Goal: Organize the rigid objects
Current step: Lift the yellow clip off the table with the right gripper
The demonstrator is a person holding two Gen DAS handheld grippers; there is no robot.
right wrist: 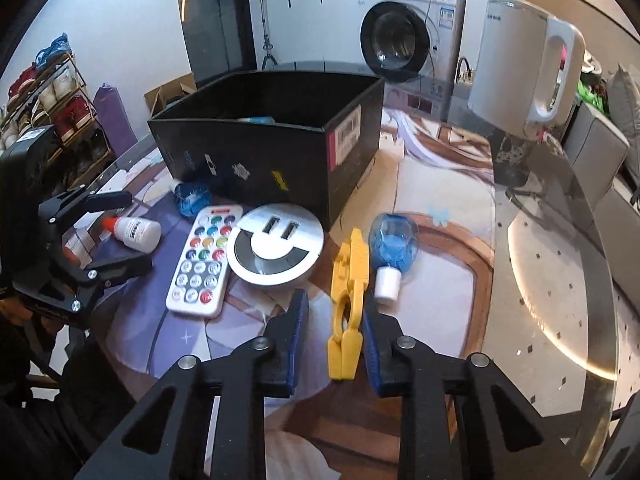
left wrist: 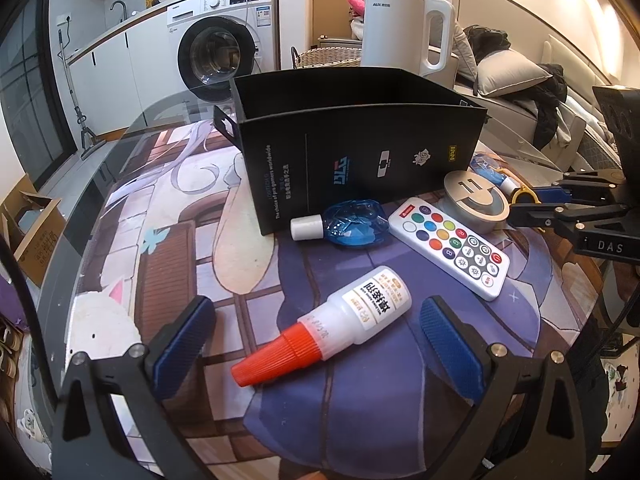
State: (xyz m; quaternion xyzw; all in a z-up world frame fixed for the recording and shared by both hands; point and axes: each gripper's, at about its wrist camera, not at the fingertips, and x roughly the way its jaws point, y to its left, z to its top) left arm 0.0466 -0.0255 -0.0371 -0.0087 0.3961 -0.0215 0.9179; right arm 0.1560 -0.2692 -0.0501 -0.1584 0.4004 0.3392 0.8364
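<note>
A yellow clip (right wrist: 348,280) lies on the printed mat between the fingers of my right gripper (right wrist: 335,300). The right pad rests against it, while a gap shows at the left pad. From the left wrist view that gripper (left wrist: 528,203) is at the right edge, by the clip (left wrist: 523,194). My left gripper (left wrist: 316,312) stands wide open around a white glue bottle with an orange cap (left wrist: 348,320), not touching it. The black open box (left wrist: 360,160) stands behind, with something blue and white inside it (right wrist: 256,120).
In front of the box lie a white remote (left wrist: 448,248), a round silver disc (left wrist: 476,204) and a blue bottle with a white cap (left wrist: 348,224). A second blue bottle (right wrist: 392,248) lies beside the clip. A white kettle (right wrist: 524,64) stands at the glass table's far edge.
</note>
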